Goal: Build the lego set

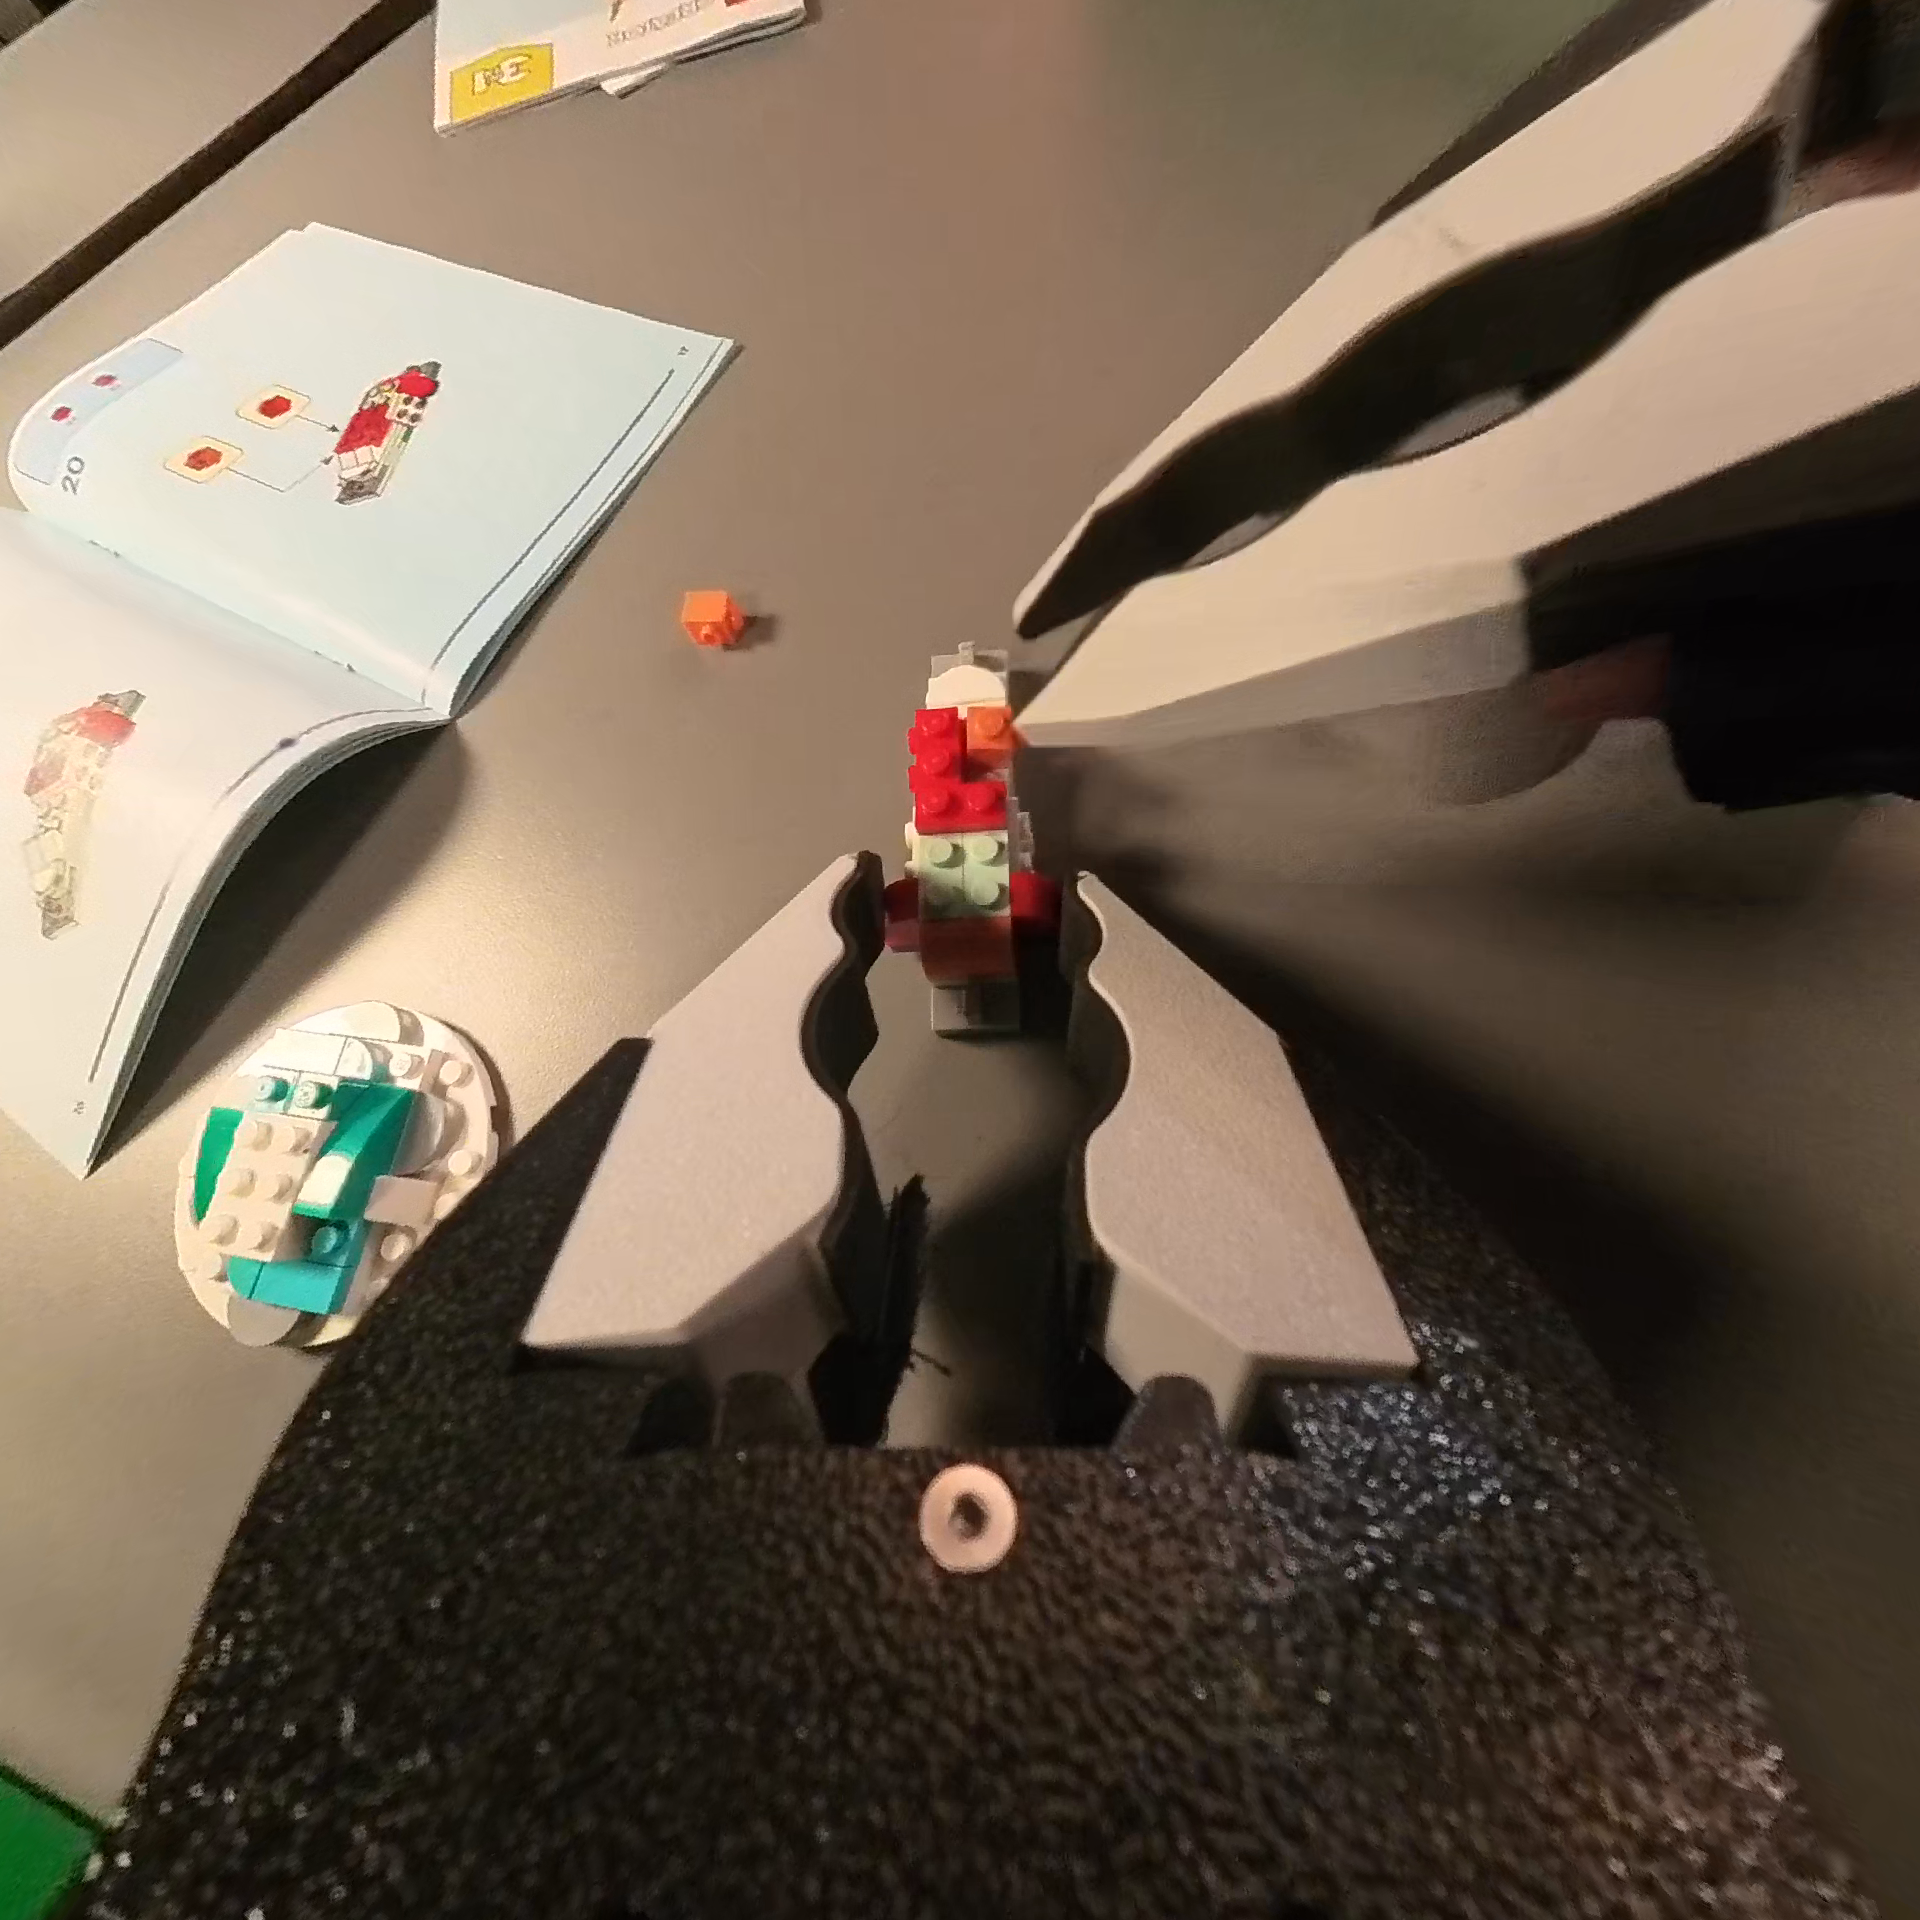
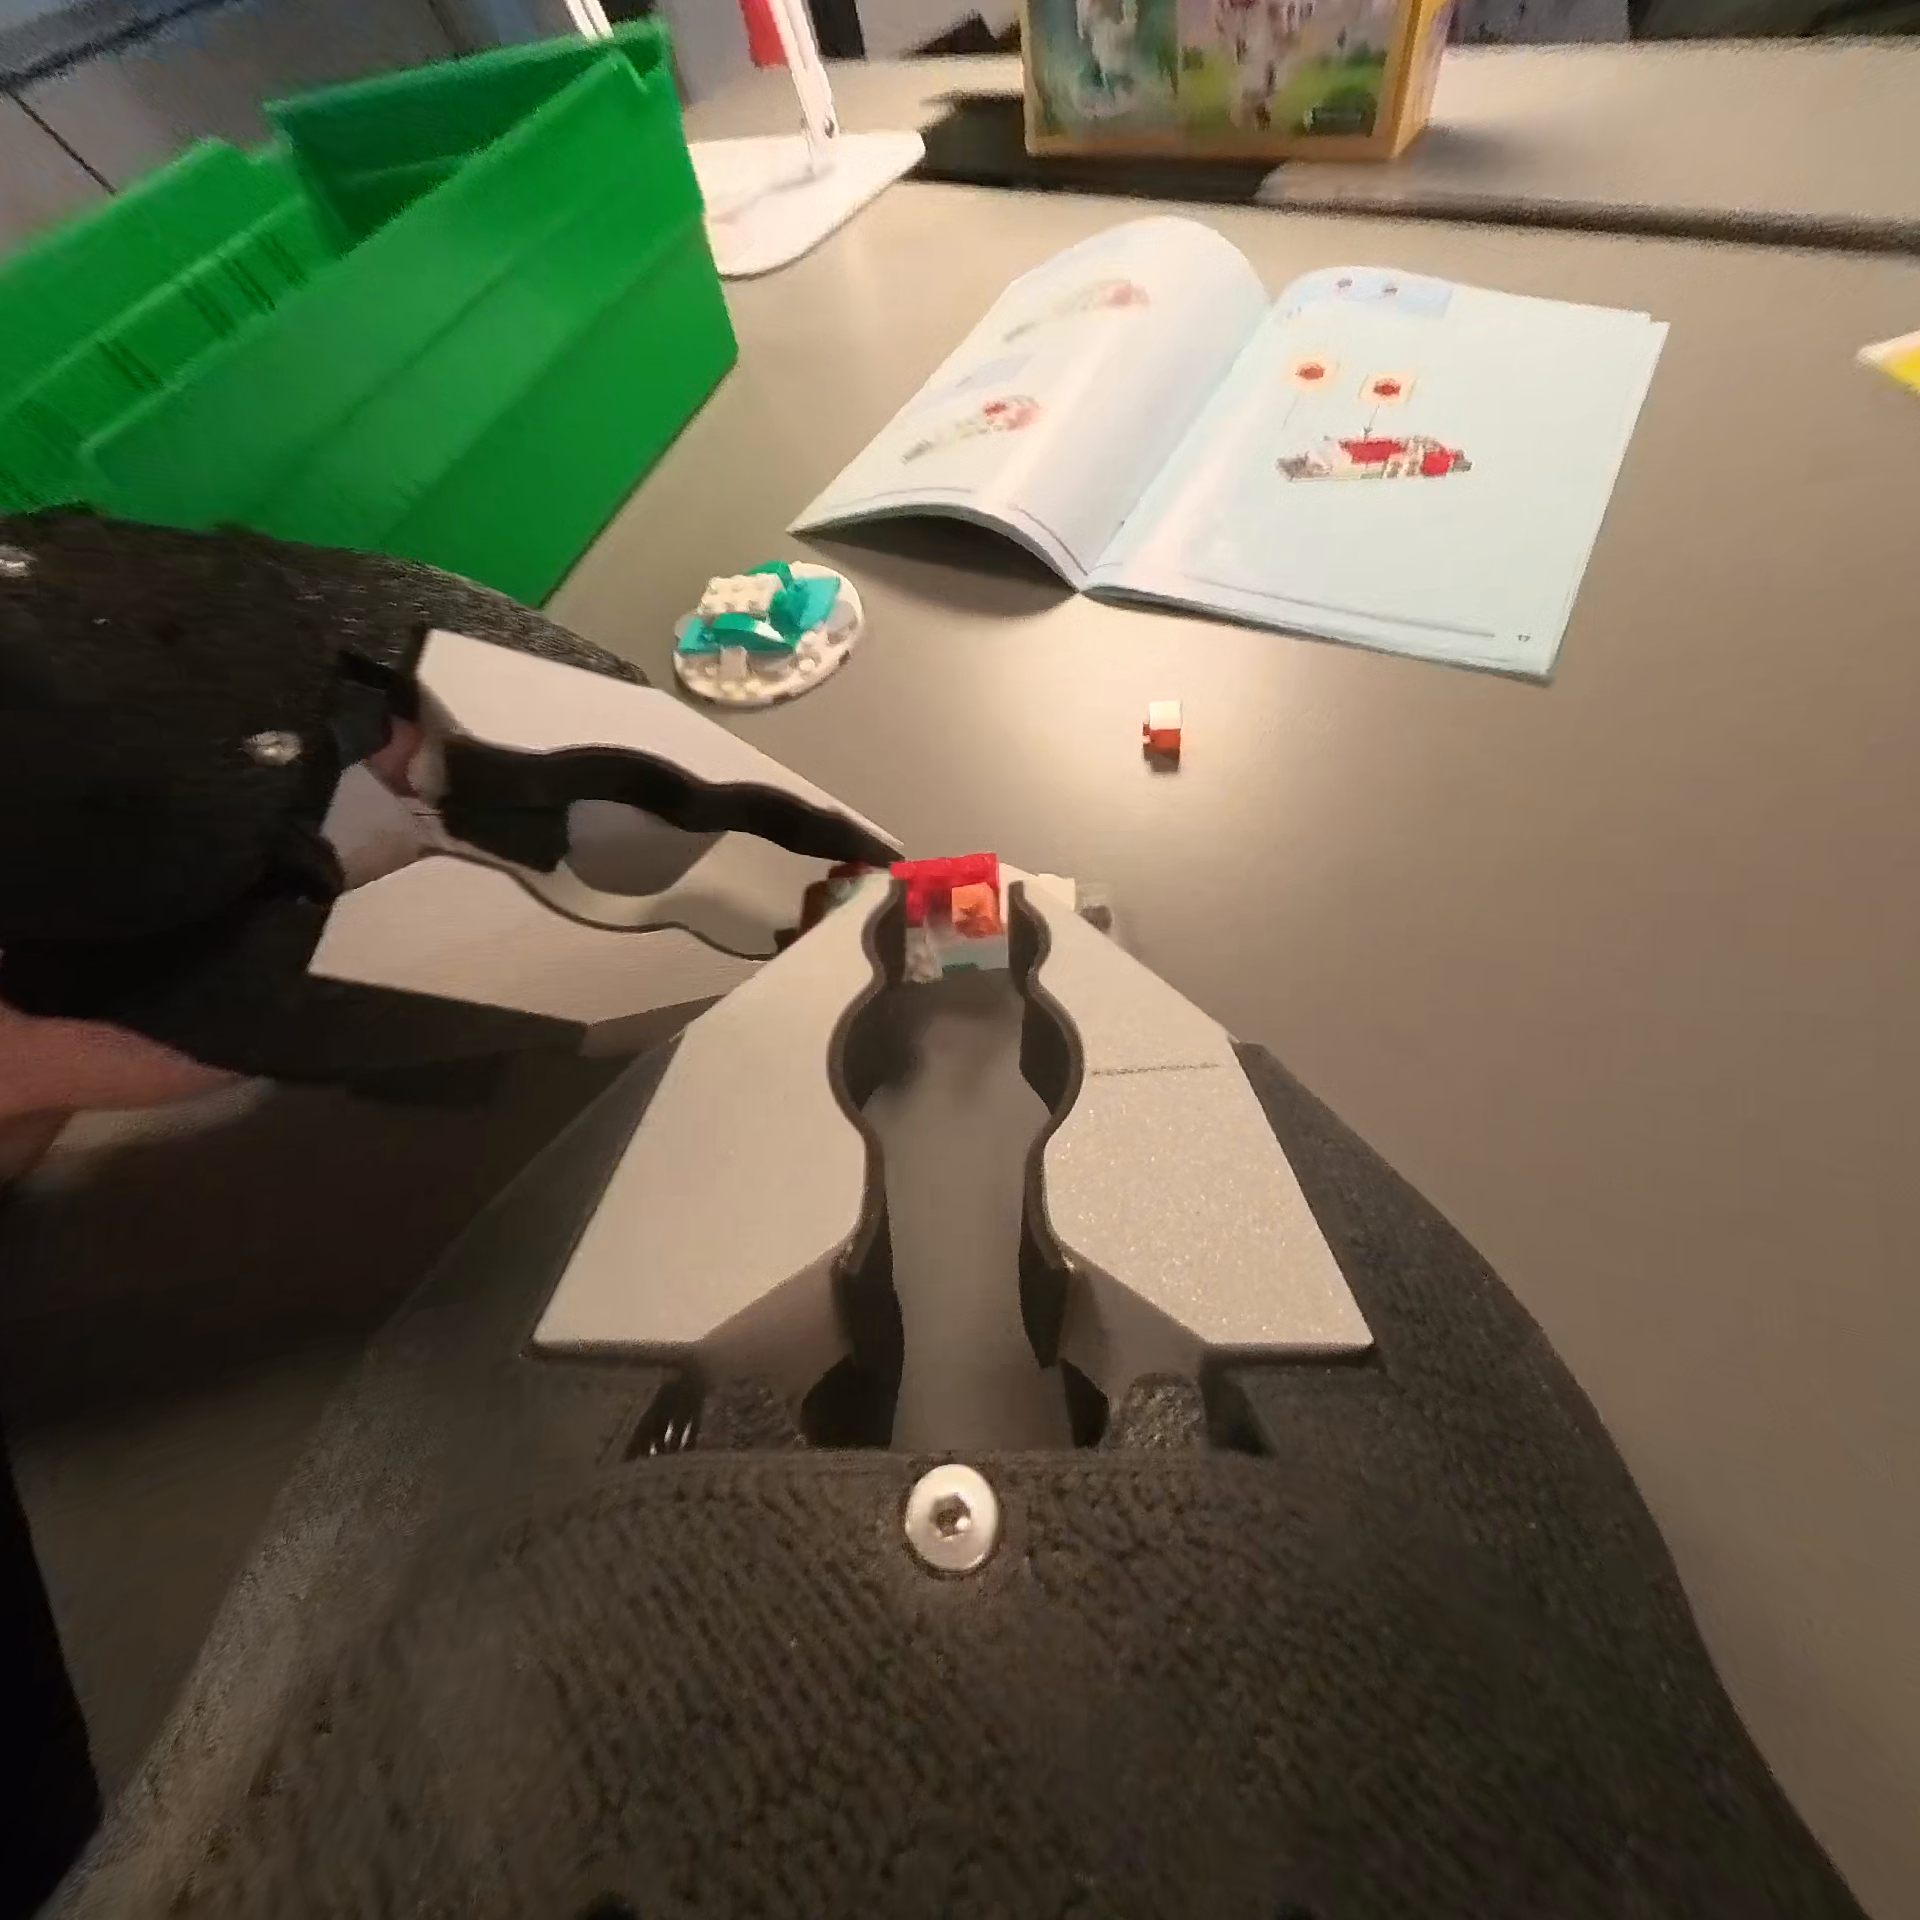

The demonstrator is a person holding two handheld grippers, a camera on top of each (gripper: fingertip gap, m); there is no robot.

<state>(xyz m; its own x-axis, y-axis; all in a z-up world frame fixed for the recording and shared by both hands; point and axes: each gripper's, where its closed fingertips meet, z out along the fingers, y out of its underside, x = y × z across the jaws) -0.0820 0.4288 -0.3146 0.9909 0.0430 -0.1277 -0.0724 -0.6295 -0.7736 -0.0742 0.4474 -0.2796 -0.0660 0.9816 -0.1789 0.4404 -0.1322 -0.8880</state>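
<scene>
**Two grippers meet at one small brick model**

Two grippers work on the same lego model (image 1: 961,842), which lies on the grey table (image 1: 1351,1039). The left gripper (image 1: 971,883) has its grey, wavy-edged fingers on both sides of the dark red end of the model, very close to it; if they really press it, I cannot tell. The right gripper (image 2: 951,899) is closed around the other end, where a small orange brick (image 2: 971,909) sits beside bright red studded bricks. In the left wrist view its fingertip (image 1: 1039,717) touches this orange brick. The model is long and narrow, with red, pale green, white and grey parts. Both gripper bodies are of rough black material with a silver screw in the middle.

Near the model lies a loose orange brick (image 1: 712,618) with one stud. Further away stands a round white plate build (image 1: 343,1174) with teal and white pieces on top. Beside it an instruction booklet (image 1: 312,540) lies open, with pale blue glossy pages showing drawings of the red model and a step number; one page curves upward. A second booklet (image 1: 613,52) with a yellow corner lies at the far edge. In the right wrist view there is a green plastic bin (image 2: 416,312) and a colourful cardboard box (image 2: 1226,78) behind.
</scene>
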